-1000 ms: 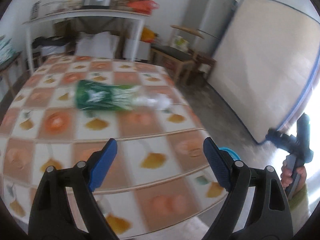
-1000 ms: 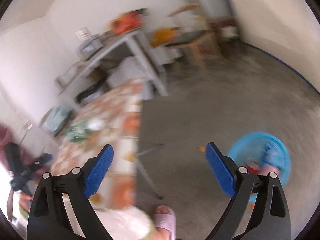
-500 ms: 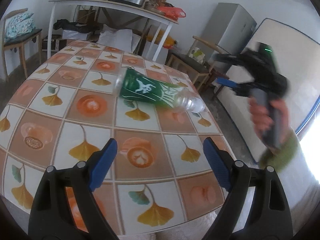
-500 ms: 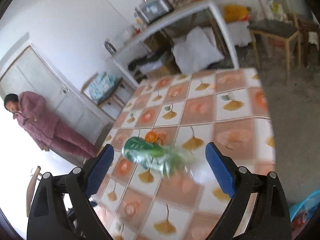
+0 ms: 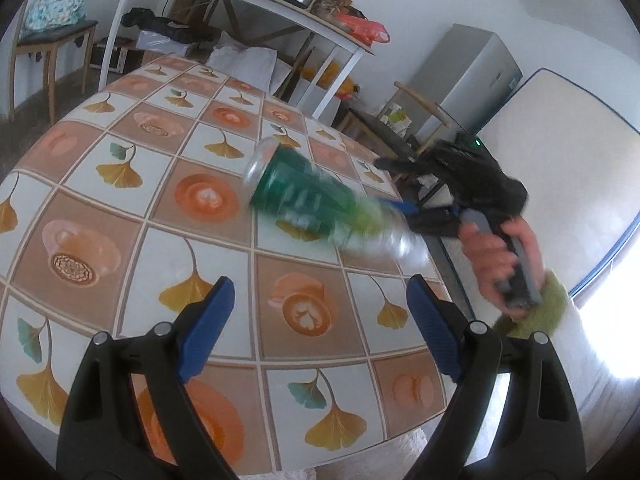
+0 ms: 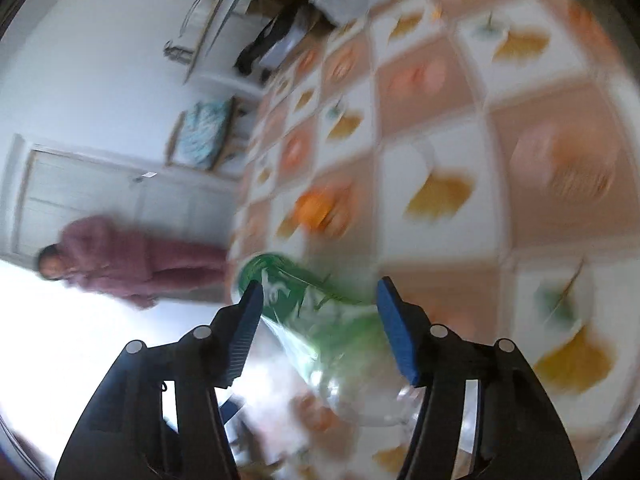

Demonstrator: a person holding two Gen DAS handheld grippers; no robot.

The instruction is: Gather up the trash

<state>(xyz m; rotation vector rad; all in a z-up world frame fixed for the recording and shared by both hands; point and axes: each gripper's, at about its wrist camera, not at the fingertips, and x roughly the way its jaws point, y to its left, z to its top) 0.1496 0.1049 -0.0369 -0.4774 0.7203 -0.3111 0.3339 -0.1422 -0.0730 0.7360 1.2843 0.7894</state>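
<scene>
A clear plastic bottle with a green label (image 5: pixel 304 196) lies on its side on the tiled-pattern table (image 5: pixel 120 216), its neck end blurred. My right gripper (image 5: pixel 394 188), held by a hand in a green cuff, reaches in from the right. In the right wrist view the bottle (image 6: pixel 316 320) fills the gap between the blue pads (image 6: pixel 248 320), and the right gripper (image 6: pixel 320 286) is closing with the pads against the bottle's sides. My left gripper (image 5: pixel 318 284) hovers open over the table's near edge, short of the bottle, with nothing between its fingers.
A white shelf table (image 5: pixel 240 0) with a cooker and a red bag stands behind. To the right are a grey fridge (image 5: pixel 468 76), a wooden chair (image 5: pixel 404 120) and a mattress (image 5: pixel 560 152) leaning on the wall. A person in pink (image 6: pixel 132 264) stands beyond the table.
The right gripper swung from the floor and a blue basin to the table, reached the bottle and narrowed around it. The left gripper shifted, and the bottle now looks closer and turned.
</scene>
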